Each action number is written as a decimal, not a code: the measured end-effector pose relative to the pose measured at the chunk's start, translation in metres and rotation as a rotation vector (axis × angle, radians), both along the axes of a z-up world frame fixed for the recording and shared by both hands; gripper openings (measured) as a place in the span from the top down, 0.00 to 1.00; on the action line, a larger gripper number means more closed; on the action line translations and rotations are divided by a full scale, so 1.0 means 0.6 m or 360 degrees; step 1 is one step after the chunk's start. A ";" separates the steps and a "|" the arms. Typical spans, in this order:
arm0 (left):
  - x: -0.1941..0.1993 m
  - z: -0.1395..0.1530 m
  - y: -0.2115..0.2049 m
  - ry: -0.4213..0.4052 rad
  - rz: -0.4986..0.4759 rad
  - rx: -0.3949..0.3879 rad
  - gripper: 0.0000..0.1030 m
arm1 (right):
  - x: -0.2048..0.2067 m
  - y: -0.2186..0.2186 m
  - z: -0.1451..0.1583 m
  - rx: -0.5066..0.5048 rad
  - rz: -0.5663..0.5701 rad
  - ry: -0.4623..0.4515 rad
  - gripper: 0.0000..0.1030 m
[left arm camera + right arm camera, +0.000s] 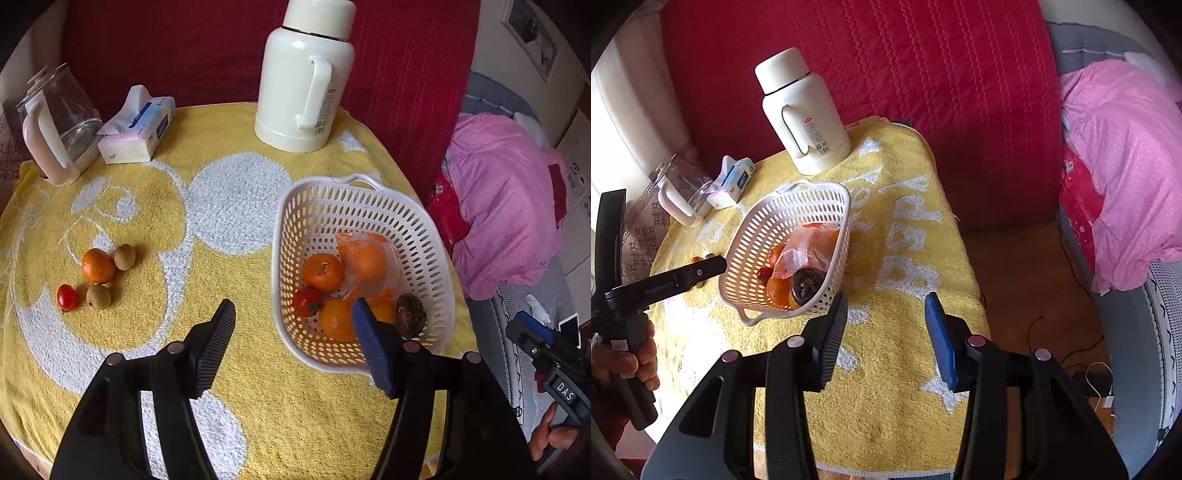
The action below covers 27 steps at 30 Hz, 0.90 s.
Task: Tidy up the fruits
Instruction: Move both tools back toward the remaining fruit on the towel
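Both grippers stand wide and hold nothing — the left gripper [293, 314] over the towel, the right gripper [886, 306] beside the basket [424, 229]. Four loose fruits lie on the towel's left: one tangerine [98, 266], two kiwis [125, 257], one tomato [67, 297] (soft, we judge — pinch gently across the middle).

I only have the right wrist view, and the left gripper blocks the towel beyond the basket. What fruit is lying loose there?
Observer: Four pieces, clustered on the towel: a mandarin, a tomato and two kiwis.
Operator: Is the left gripper holding anything?
Observer: No, its jaws are open and empty, above the towel.
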<state>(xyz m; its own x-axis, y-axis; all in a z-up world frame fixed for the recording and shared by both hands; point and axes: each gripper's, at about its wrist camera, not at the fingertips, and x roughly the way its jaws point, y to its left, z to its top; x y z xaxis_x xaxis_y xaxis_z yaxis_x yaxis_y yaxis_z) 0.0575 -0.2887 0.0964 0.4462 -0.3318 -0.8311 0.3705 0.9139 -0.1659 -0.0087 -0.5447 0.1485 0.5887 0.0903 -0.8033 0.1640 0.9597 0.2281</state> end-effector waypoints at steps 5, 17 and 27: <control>0.001 0.005 0.038 -0.0011 0.0084 0.0009 0.26 | 0.008 0.023 0.004 -0.0004 0.0034 -0.0019 0.42; -0.008 0.002 0.138 0.0009 0.0275 0.0042 0.16 | 0.030 0.075 0.012 -0.0003 0.0081 -0.0050 0.19; -0.021 0.007 0.235 0.0001 0.0399 0.0055 0.16 | 0.049 0.142 0.027 0.0007 0.0155 -0.0093 0.19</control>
